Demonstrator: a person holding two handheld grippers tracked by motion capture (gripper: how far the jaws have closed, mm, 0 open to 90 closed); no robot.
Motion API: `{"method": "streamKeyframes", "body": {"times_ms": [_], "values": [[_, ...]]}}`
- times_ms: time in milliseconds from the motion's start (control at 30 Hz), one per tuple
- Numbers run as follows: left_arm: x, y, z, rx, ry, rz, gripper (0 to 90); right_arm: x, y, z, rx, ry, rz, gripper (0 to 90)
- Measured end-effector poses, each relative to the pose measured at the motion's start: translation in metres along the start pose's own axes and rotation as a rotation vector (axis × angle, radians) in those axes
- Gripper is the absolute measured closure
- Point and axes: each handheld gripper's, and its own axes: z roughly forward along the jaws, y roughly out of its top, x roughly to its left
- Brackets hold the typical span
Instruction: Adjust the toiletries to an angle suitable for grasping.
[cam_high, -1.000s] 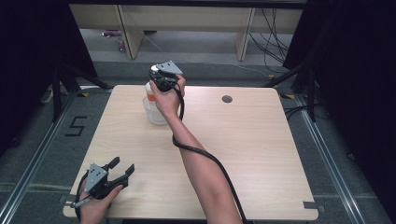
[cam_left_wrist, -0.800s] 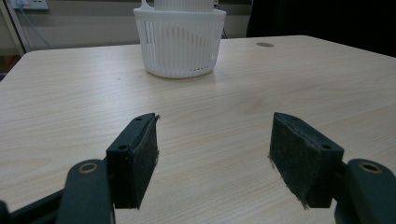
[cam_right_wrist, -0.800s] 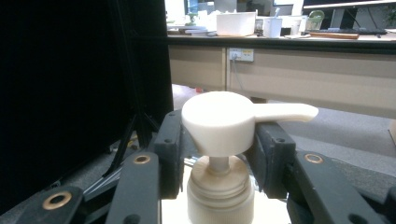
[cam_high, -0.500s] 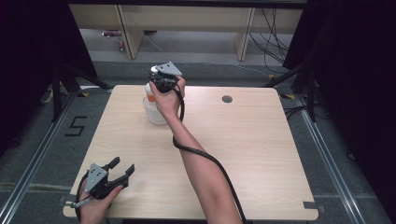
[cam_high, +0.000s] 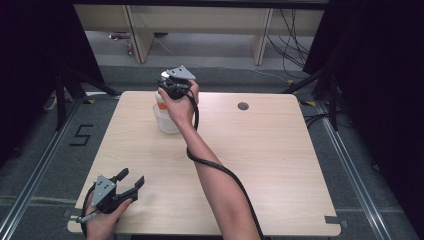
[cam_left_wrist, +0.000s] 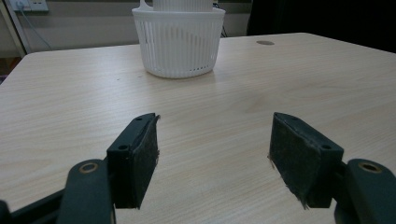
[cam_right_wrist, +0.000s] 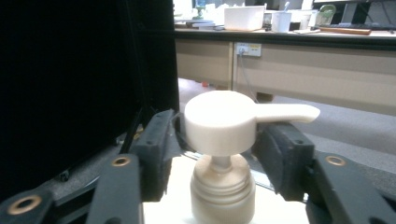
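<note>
A white slatted basket (cam_high: 164, 121) (cam_left_wrist: 177, 46) stands at the table's far left, with a white pump bottle (cam_high: 160, 102) (cam_left_wrist: 180, 4) upright in it. In the high view my right gripper (cam_high: 172, 91) hangs over the bottle's top. In the right gripper view its jaws have just been opening, and the pump head (cam_right_wrist: 223, 120) sits between the pads with a gap on each side, so my right gripper (cam_right_wrist: 219, 150) is open. My left gripper (cam_high: 131, 179) (cam_left_wrist: 212, 149) rests open near the front left corner, with nothing between its fingers.
The light wooden table (cam_high: 260, 150) has a round cable hole (cam_high: 243, 106) (cam_left_wrist: 265, 42) near its far edge. The right gripper's black cable trails along the forearm. Desks and cables stand on the floor beyond the table.
</note>
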Motion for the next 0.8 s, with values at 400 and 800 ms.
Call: {"method": "streamKeyframes", "body": {"times_ms": [400, 800], "values": [[-0.001, 0.001, -0.001, 0.014, 0.006, 0.002, 31.9, -0.001, 0.002, -0.013, 0.016, 0.024, -0.019, 38.1], [-0.001, 0.001, -0.001, 0.015, 0.007, 0.006, 31.9, -0.003, -0.003, -0.038, 0.075, 0.051, -0.027, 35.6]]}}
